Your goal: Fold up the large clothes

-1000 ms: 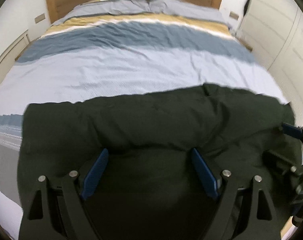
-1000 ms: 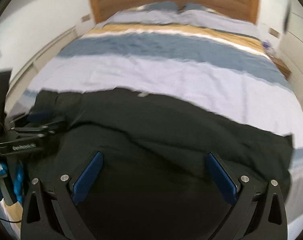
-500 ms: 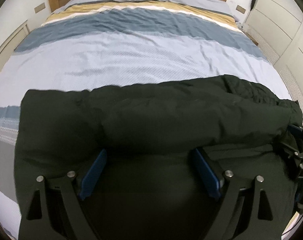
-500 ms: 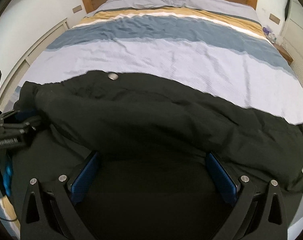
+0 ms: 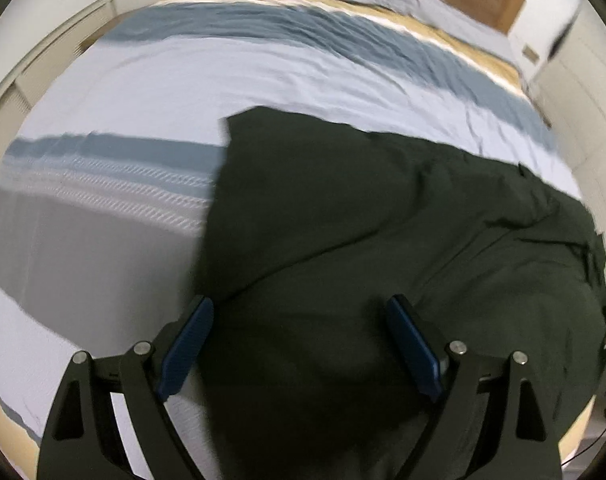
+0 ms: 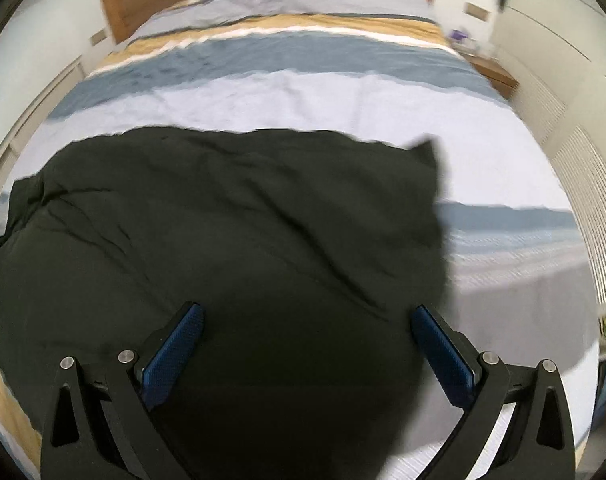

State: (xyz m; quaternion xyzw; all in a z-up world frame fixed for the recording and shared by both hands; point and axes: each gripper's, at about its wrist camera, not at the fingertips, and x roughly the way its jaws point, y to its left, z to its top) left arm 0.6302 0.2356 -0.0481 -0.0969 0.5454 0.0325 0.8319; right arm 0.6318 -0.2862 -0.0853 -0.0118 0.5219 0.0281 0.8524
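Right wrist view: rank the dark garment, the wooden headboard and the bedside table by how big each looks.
1. Dark garment, though nearness to the camera inflates it.
2. Wooden headboard.
3. Bedside table, blurred at the edge.

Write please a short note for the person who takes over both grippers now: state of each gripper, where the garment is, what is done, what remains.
Left gripper: open, holds nothing, fingers above the dark garment.
Right gripper: open, holds nothing, also above it.
Garment: lies bunched and creased across the foot end of the striped bed; one corner sticks up on its right side.
Done: laid on the bed, perhaps one fold; the frames do not show clearly.
Left: smooth it, fold it smaller.
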